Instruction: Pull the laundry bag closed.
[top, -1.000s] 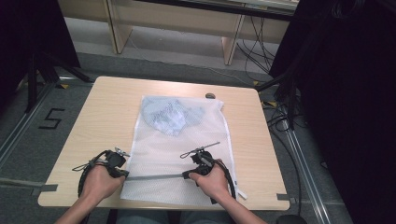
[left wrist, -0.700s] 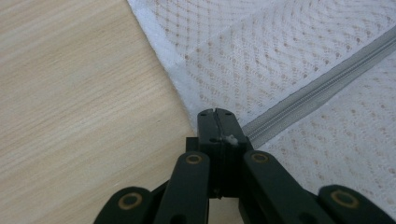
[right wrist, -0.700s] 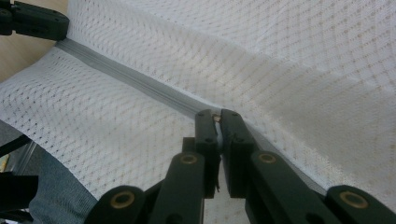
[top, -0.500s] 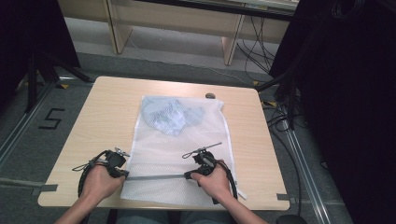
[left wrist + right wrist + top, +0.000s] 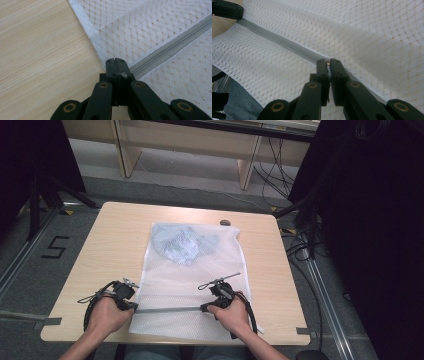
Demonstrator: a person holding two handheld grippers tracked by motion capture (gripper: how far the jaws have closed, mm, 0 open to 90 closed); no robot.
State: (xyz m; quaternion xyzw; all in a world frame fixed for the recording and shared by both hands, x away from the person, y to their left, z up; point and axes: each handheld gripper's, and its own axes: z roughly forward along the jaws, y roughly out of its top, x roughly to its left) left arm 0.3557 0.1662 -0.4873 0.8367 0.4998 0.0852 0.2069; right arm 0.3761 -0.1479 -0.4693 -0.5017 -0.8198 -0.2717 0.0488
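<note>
A white mesh laundry bag (image 5: 200, 270) lies flat on the wooden table (image 5: 115, 250). A pale blue garment (image 5: 182, 242) is bunched inside its far end. A grey zipper (image 5: 167, 309) runs across the near end. My left gripper (image 5: 131, 306) is shut on the bag's left edge where the zipper (image 5: 170, 48) ends, and its jaws (image 5: 115, 60) are pressed together. My right gripper (image 5: 204, 308) sits further right along the zipper (image 5: 277, 37). It is shut (image 5: 327, 61) on a small metal zipper pull (image 5: 327, 63).
A small dark object (image 5: 225, 222) lies on the table beyond the bag's far right corner. The near table edge (image 5: 165, 340) is just behind both hands. Bare wood flanks the bag on both sides. Black curtains and cables stand to the right of the table.
The right gripper has crept slightly left and toward the near edge along the zipper. The left gripper has held still.
</note>
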